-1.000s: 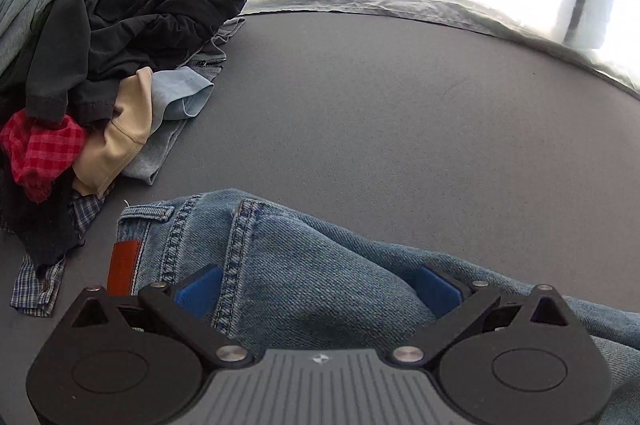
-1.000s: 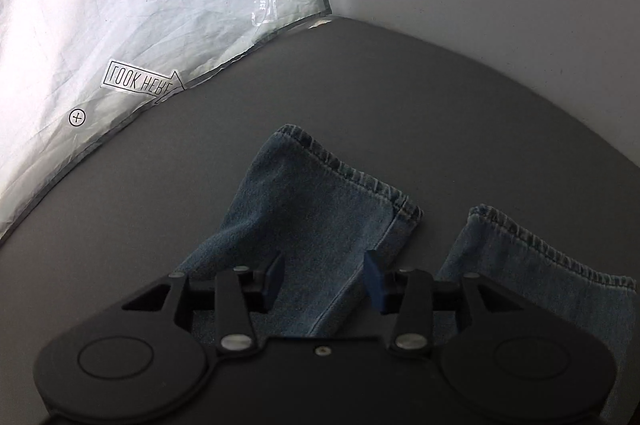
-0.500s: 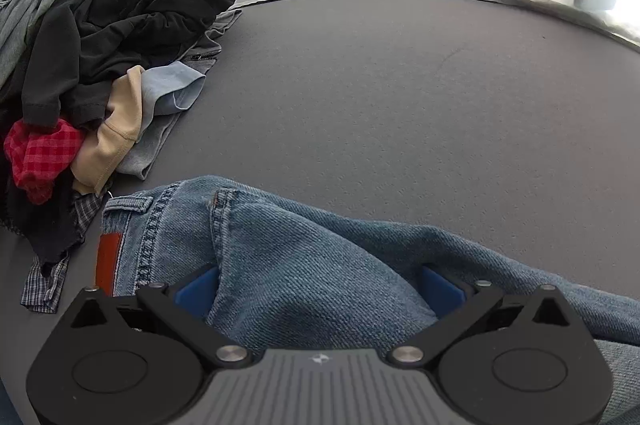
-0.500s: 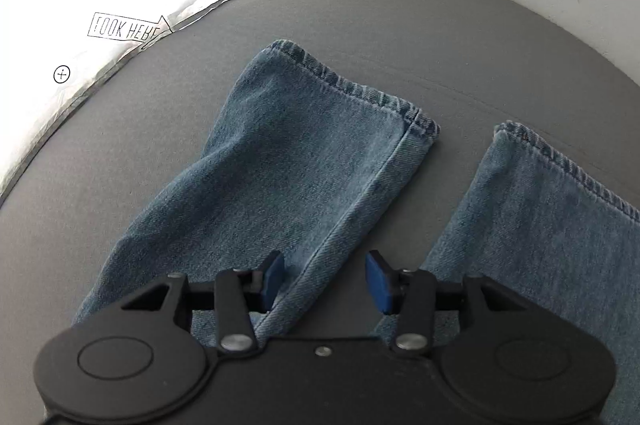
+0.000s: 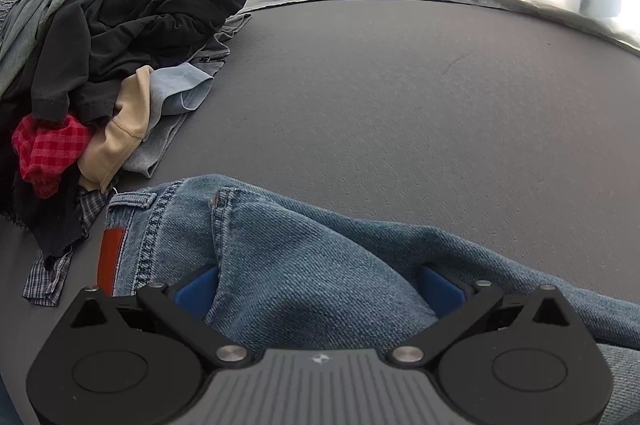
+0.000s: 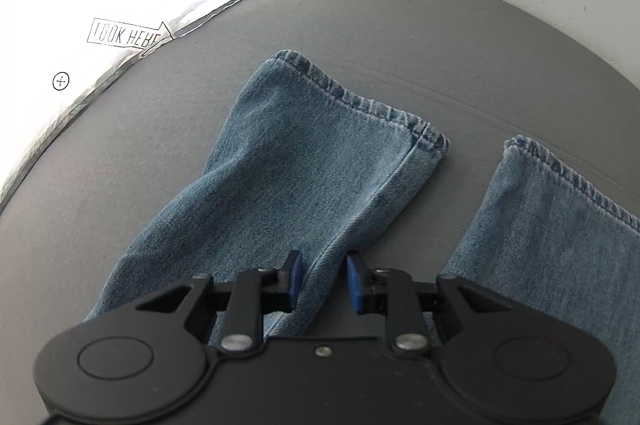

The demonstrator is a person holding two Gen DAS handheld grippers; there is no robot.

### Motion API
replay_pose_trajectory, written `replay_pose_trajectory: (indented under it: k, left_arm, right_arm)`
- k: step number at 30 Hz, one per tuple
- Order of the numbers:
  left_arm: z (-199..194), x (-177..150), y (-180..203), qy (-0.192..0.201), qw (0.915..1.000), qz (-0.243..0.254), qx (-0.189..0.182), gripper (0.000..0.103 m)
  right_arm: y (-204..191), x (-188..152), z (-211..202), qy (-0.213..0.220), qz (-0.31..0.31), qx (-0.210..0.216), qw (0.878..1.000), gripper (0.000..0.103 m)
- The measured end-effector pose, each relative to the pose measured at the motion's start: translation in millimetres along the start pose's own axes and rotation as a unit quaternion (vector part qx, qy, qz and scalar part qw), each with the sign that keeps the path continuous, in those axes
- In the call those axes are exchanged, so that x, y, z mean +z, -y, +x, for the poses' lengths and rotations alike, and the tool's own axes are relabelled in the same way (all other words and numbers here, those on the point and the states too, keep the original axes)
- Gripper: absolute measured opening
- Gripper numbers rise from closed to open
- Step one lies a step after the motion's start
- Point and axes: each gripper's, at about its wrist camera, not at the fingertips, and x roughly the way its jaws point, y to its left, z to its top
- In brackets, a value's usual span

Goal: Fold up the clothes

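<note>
Denim jeans (image 5: pixel 304 265) lay flat on our grey table (image 5: pixel 400 105).
Our left gripper (image 5: pixel 320 289) gaped wide, waistband bunched between; our right gripper (image 6: pixel 323 277) was closing around the inner leg seam at six o'clock.

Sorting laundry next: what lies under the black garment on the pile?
Under the black garment show a beige piece, pale blue fabric and red checked cloth. Anything deeper is covered.

The jeans (image 5: pixel 304 265) hide both blue pads of the left tongs (image 5: pixel 320 289) in part.
</note>
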Motion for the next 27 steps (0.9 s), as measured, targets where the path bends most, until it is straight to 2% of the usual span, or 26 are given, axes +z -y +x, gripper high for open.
replay_pose_trajectory:
  k: [1,3,6,10,18,23,27]
  left_arm:
    - [0,0,1,0.000,1.0000,0.001,0.001,0.103]
    - [0,0,0,0.001,1.0000,0.001,0.001,0.103]
    - [0,-1,0,0.002,1.0000,-0.001,-0.002,0.103]
    - [1,2,-1,-0.007,1.0000,-0.004,-0.003,0.103]
    - [-3,6,-8,-0.019,0.9995,0.004,-0.024,0.103]
    - [-15,5,-19,-0.009,0.9981,0.001,-0.061,0.103]
    - [-24,6,-24,0.000,0.9966,0.000,-0.082,0.103]
  right_arm:
    - [3,0,0,0.002,0.004,0.002,1.000,0.018]
    - [10,-1,-3,0.007,0.015,0.010,1.000,0.008]
    - [18,-3,-9,0.014,0.026,0.027,0.999,0.004]
    - [19,2,-24,0.038,0.023,0.052,0.998,0.003]
    - [33,17,-84,0.103,0.074,0.107,0.986,0.003]
    - [40,22,-143,0.153,0.075,0.111,0.979,0.003]
    - [46,35,-171,0.176,0.083,0.099,0.976,0.003]
